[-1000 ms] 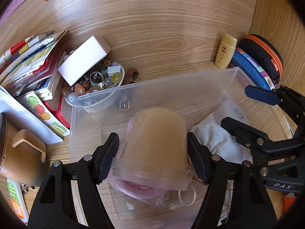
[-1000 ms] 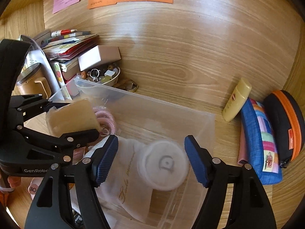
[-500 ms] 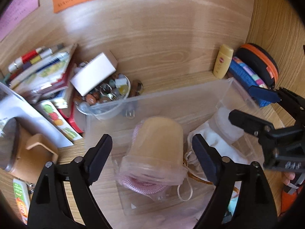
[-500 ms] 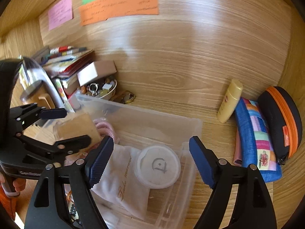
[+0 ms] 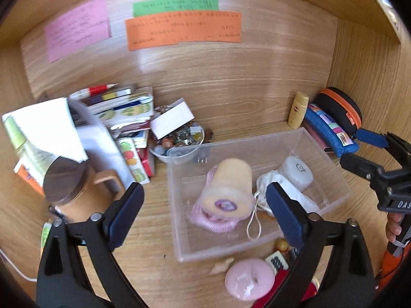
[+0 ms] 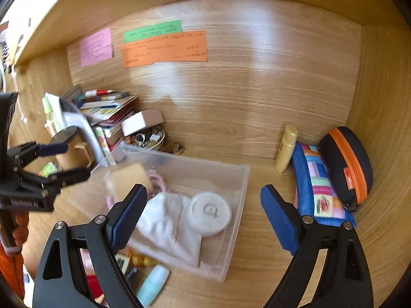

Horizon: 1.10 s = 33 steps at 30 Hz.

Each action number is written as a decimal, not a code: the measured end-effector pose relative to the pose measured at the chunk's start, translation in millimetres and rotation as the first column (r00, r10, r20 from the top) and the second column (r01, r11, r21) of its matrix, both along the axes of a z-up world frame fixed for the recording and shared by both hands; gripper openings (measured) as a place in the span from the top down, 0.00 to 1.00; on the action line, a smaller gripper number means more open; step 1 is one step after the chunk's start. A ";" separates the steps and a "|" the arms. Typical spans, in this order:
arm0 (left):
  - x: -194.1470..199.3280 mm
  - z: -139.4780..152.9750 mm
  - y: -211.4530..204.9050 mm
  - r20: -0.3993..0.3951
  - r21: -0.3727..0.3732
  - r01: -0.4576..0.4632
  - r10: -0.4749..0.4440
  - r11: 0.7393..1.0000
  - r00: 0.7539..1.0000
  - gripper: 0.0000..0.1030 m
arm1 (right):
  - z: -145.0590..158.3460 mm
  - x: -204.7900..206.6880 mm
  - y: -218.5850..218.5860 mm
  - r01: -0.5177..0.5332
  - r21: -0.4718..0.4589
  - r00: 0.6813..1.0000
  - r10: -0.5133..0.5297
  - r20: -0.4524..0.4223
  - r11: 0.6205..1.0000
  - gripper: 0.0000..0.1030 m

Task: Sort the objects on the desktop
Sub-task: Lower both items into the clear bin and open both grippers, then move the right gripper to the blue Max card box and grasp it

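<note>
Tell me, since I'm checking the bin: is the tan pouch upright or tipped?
Tipped: the tan pouch lies on its side in the clear bin, atop pink cord.

Bare desk (image 6: 218, 138) lies open behind the clear bin (image 5: 331, 159); a book pile (image 5: 123, 113) crowds its left edge, pouches (image 6: 318, 182) its right corner.

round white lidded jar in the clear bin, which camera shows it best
The right wrist view: the round white jar shows its whole embossed lid inside the clear bin. The left wrist view shows it smaller, side-on.
</note>
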<state>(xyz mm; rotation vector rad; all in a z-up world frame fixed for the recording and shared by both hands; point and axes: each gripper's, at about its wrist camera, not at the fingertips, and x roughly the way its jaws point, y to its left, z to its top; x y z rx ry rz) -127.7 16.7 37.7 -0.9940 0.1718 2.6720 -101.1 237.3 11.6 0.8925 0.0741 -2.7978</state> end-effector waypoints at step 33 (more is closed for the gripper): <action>144.0 -57.7 -35.3 0.067 0.109 -0.104 0.097 0.989 0.993 0.03 | -111.5 167.9 -44.8 -0.183 0.031 0.972 0.176 0.155 0.983 0.07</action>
